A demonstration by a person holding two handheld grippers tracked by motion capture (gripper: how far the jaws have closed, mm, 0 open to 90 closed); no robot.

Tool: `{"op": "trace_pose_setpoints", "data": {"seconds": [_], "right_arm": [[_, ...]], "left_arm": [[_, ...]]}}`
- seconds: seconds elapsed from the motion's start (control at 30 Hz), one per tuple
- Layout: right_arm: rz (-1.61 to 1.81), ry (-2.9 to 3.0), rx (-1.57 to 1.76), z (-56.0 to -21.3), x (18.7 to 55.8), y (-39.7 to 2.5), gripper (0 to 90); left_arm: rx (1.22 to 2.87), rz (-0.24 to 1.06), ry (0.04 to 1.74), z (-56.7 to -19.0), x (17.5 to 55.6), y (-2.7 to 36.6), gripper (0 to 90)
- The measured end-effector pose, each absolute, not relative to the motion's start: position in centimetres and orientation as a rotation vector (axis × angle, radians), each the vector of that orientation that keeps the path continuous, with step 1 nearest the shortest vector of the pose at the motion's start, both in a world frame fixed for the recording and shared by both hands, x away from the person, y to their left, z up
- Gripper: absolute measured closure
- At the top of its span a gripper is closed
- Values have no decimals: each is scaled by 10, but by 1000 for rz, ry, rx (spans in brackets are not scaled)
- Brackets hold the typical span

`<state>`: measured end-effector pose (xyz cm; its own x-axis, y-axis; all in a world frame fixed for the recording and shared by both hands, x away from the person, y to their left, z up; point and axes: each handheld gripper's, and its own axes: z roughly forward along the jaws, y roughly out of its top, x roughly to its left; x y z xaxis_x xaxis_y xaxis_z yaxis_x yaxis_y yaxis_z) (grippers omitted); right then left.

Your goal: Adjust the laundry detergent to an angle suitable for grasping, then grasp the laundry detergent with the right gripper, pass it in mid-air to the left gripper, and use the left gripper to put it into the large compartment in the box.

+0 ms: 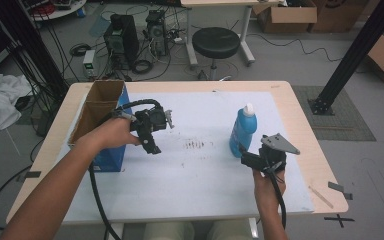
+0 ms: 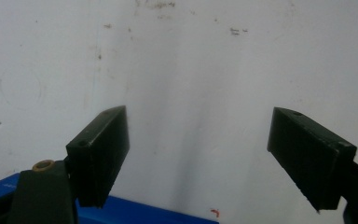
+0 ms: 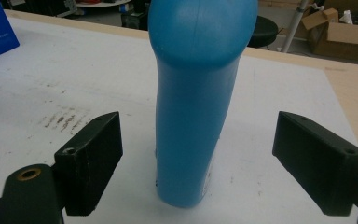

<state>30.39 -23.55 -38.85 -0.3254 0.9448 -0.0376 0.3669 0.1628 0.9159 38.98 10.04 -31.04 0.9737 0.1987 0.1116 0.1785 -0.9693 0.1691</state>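
White stained table sheet (image 1: 205,165)

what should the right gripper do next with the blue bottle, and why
Probably ease the right gripper a little further forward, then close. Its jaws stand wide open on either side of the upright blue bottle, clear of it, with the bottle centred between them on the white mat.

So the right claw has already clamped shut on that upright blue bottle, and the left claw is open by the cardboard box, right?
Not quite: the right claw is open, its jaws apart on either side of the upright blue bottle without touching it, as the right gripper view shows. The left claw is open by the cardboard box.
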Motion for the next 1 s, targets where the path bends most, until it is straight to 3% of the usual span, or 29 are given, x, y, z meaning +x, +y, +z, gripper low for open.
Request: {"op": "trace_pose_setpoints", "data": {"seconds": [1.0], "right_arm": [[1093, 1723, 1253, -389, 309, -219, 160]], "left_arm": [[2960, 191, 283, -313, 392, 104, 217]]}}
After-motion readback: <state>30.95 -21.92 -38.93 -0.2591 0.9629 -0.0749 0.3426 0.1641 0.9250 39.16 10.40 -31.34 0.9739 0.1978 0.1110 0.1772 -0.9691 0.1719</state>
